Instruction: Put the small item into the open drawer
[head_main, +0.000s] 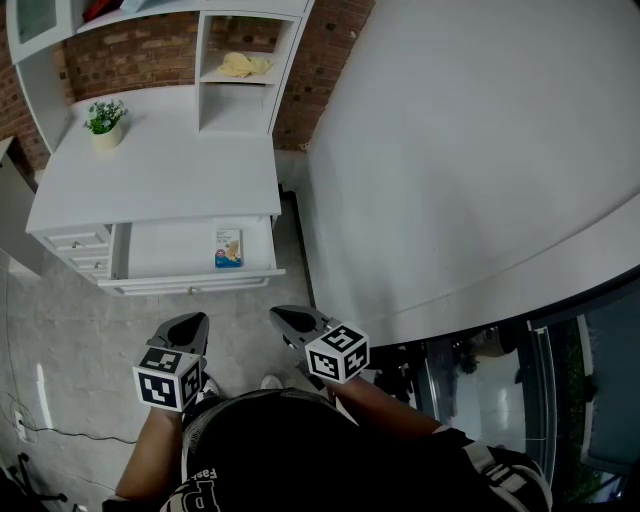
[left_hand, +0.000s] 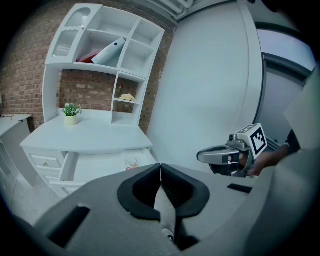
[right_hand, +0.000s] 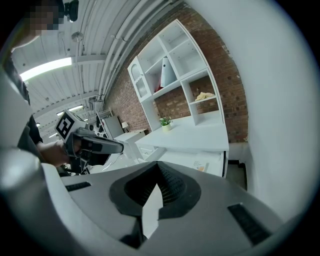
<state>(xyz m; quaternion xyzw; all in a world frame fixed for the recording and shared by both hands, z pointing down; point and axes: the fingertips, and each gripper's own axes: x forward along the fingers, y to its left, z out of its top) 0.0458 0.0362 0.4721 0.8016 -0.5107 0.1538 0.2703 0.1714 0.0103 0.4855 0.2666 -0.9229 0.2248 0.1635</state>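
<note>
White drawer (head_main: 170, 250) holds a small packet (head_main: 228, 248), print unreadable.

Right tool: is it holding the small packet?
No, the right tool is shut and empty; the packet lies in the open drawer.

Small item (head_main: 228, 248) in the open drawer (head_main: 190, 285): its print is too small to read. At eleven o'clock a yellow thing (head_main: 245, 65) sits on the shelf unit (head_main: 235, 110), and what it is can't be told. The unit's top runs off at twelve o'clock. In the left gripper view, the left gripper (left_hand: 160, 166) hides the drawer's near end.
</note>
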